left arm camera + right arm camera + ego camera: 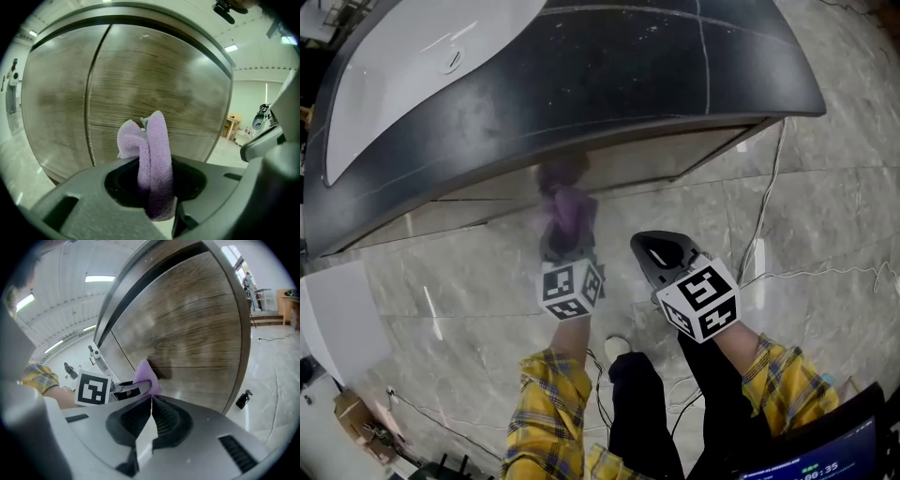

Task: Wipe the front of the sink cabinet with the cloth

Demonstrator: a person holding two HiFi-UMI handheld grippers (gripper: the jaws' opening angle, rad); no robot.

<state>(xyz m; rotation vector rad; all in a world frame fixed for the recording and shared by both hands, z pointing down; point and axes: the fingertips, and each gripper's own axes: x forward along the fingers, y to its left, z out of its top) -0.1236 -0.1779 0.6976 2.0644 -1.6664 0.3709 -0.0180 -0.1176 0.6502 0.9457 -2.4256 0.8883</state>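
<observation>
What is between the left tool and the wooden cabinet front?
Only the purple cloth, clamped in the left tool and poking out toward the cabinet front. The left gripper view shows it best.

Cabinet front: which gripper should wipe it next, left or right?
Left. The left gripper is shut on the purple cloth, close to the cabinet front; the right gripper is shut and empty.

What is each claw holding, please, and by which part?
The left claw is shut on the purple cloth, pinching a bunched fold of it. The right claw is shut on nothing.
</observation>
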